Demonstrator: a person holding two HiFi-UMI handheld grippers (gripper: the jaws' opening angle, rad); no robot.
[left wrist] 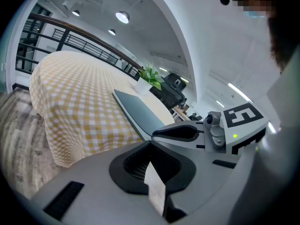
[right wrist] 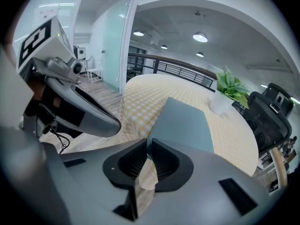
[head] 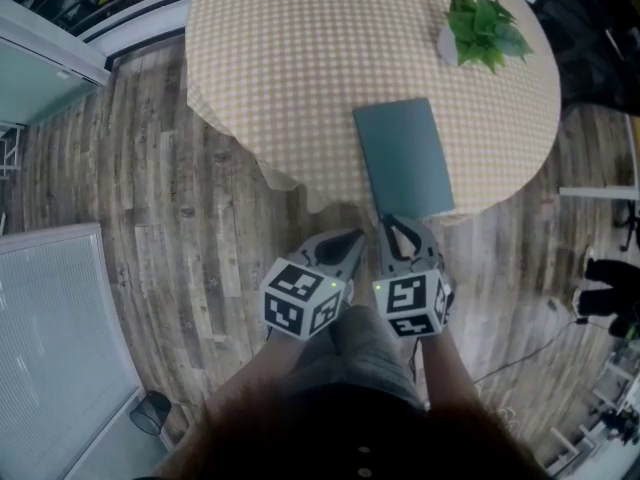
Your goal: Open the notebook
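Checked cloth (head: 300, 68) covers the round table; the notebook (head: 405, 158) lies closed at the table's near edge. At that edge, the right gripper (head: 400, 224) is closing its jaws, a narrow gap left at the notebook's corner. The left gripper (head: 352, 240) hangs just off the table, jaws together, empty. A plant (head: 485, 23) stands at the table's far right.

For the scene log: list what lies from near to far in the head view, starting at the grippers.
Left gripper, with right gripper beside it, jaws closing → notebook, its near edge between those jaw tips → potted plant, far across the checked table.
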